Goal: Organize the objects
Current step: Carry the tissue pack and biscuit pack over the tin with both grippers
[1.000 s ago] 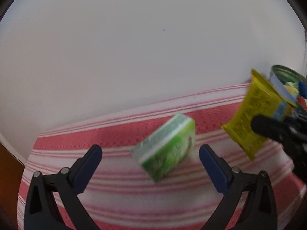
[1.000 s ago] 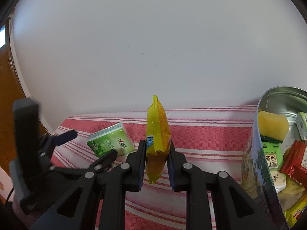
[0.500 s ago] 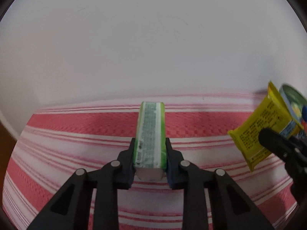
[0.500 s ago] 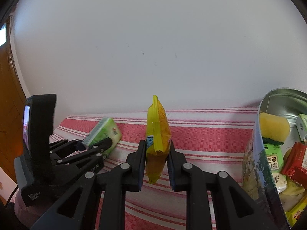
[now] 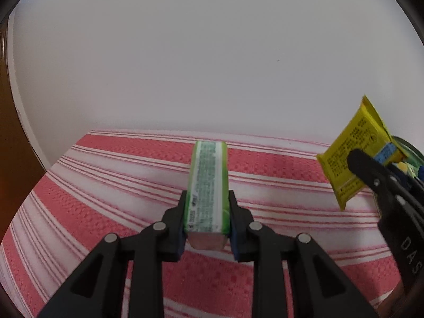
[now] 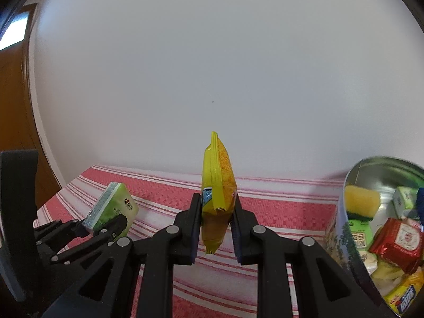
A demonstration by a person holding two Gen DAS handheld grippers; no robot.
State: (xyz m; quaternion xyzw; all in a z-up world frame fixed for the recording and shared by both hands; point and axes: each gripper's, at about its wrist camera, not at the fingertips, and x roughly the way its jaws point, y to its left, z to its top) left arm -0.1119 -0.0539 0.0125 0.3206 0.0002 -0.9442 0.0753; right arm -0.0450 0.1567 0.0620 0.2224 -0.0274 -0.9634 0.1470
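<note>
Now both tools are loaded. The left gripper (image 5: 206,220) is clamped on the green pack (image 5: 209,185), held clear of the striped cloth (image 5: 106,185); the right gripper (image 6: 216,228) pinches the yellow sachet (image 6: 217,185) upright. The open tin (image 6: 371,169) sits at three o'clock in the right view, already crowded. I'd carry each above the rim, one at a time, releasing only over a gap.

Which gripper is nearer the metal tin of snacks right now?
Right. The right gripper, holding the yellow packet, sits just beside the metal tin; the left gripper, clamping the green pack, is farther away.
</note>
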